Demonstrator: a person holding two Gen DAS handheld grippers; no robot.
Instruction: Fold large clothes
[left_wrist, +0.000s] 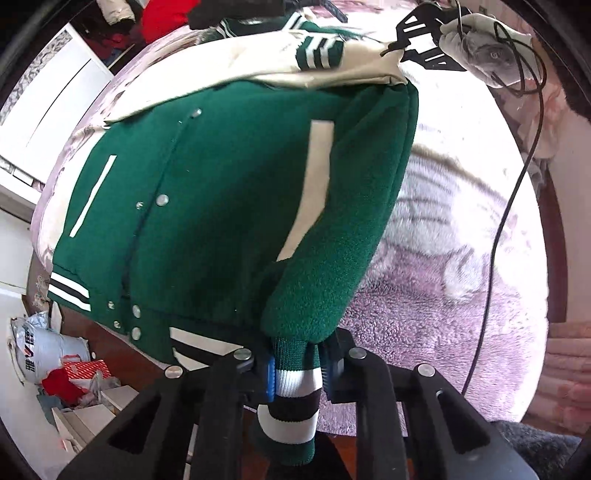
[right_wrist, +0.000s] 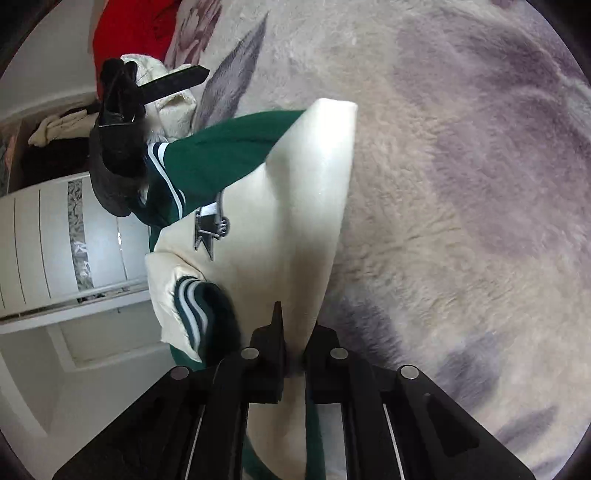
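A green varsity jacket (left_wrist: 229, 192) with cream sleeves and silver snaps lies front up on the fluffy blanket (left_wrist: 443, 258). In the left wrist view my left gripper (left_wrist: 297, 369) is shut on its striped ribbed hem (left_wrist: 295, 398), at the jacket's near corner. At the far corner my right gripper (left_wrist: 391, 51), held by a white-gloved hand (left_wrist: 476, 33), meets the cream sleeve (left_wrist: 258, 59). In the right wrist view my right gripper (right_wrist: 294, 354) is shut on the cream fabric (right_wrist: 295, 221), which rises in a lifted fold. The left gripper's black body (right_wrist: 118, 122) shows at the jacket's far end.
The jacket rests on a bed covered by a pale flower-patterned blanket (right_wrist: 461, 184). A white cabinet (right_wrist: 55, 240) stands beside the bed. A red garment (right_wrist: 129, 33) lies at the far end. Bags and boxes (left_wrist: 55, 362) crowd the floor. A black cable (left_wrist: 517, 184) trails across the bed.
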